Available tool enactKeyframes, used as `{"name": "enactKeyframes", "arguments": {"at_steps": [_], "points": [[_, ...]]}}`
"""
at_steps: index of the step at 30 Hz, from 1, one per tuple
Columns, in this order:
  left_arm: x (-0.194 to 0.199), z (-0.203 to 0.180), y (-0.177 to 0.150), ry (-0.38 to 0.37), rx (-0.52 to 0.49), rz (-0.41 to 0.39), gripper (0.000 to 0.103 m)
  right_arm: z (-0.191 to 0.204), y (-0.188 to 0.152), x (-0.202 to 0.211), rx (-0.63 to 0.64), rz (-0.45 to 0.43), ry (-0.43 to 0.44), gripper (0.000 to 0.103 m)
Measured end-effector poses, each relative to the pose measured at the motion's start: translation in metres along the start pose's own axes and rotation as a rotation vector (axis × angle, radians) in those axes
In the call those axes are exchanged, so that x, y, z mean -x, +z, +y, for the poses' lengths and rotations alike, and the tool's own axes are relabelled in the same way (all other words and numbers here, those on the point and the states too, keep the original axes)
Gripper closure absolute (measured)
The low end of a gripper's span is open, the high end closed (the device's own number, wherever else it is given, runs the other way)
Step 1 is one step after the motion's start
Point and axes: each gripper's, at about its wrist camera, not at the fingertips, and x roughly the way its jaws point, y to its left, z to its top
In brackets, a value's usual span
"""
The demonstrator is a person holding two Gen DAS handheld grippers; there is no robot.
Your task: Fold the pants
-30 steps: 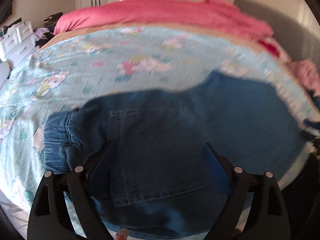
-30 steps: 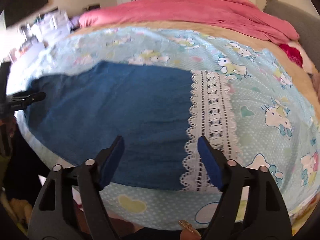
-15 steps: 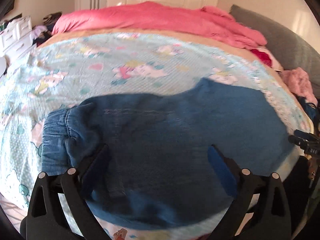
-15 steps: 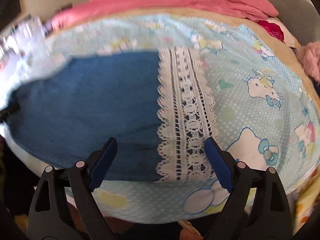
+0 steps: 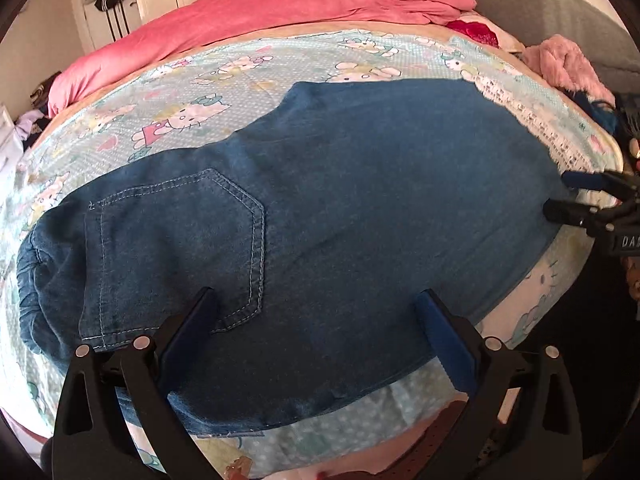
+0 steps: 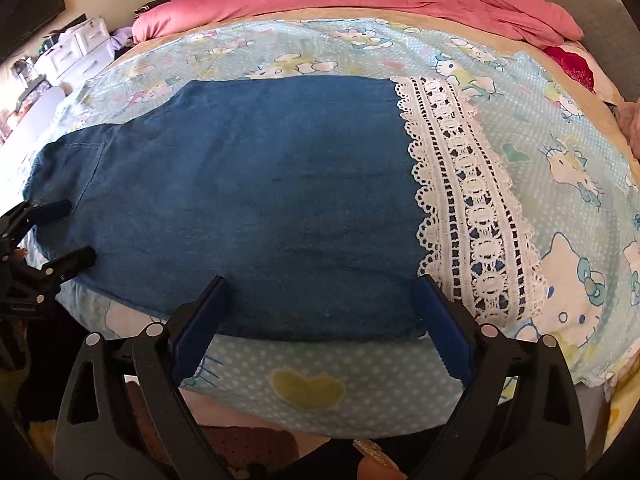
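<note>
Blue denim pants (image 5: 340,208) lie flat on the bed, folded lengthwise, back pocket (image 5: 180,248) up, waistband at the left. In the right wrist view the pants (image 6: 248,200) end in a white lace hem (image 6: 472,208) at the right. My left gripper (image 5: 316,320) is open and empty above the near edge by the pocket. My right gripper (image 6: 320,308) is open and empty above the near edge by the hem. Each gripper shows in the other's view: the right one (image 5: 576,196), the left one (image 6: 60,236).
The bed has a light blue cartoon-cat sheet (image 6: 560,128) and a pink duvet (image 5: 280,12) bunched at the far side. A grey headboard (image 5: 540,12) stands at the right. White drawers (image 6: 76,48) stand at the left. The bed's near edge (image 6: 312,392) is below my grippers.
Both grippers have pulled back and up from the pants, so more of the garment shows. The pants now lie flatter, with the pocket fully visible.
</note>
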Motion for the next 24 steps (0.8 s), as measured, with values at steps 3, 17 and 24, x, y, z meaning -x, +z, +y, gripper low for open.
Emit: {"name": "enactKeyframes", "arguments": {"at_steps": [3, 17, 24], "points": [[0.010, 0.002, 0.002, -0.042, 0.024, -0.023, 0.004, -0.006, 0.000, 0.014, -0.059, -0.035, 0.066, 0.014], [0.043, -0.028, 0.035, -0.084, -0.023, -0.111, 0.004, -0.047, 0.003, 0.064, -0.169, -0.185, -0.019, 0.009], [0.036, -0.058, 0.065, -0.118, -0.096, -0.110, 0.004, -0.076, -0.004, 0.067, -0.256, -0.194, -0.026, 0.009]]}}
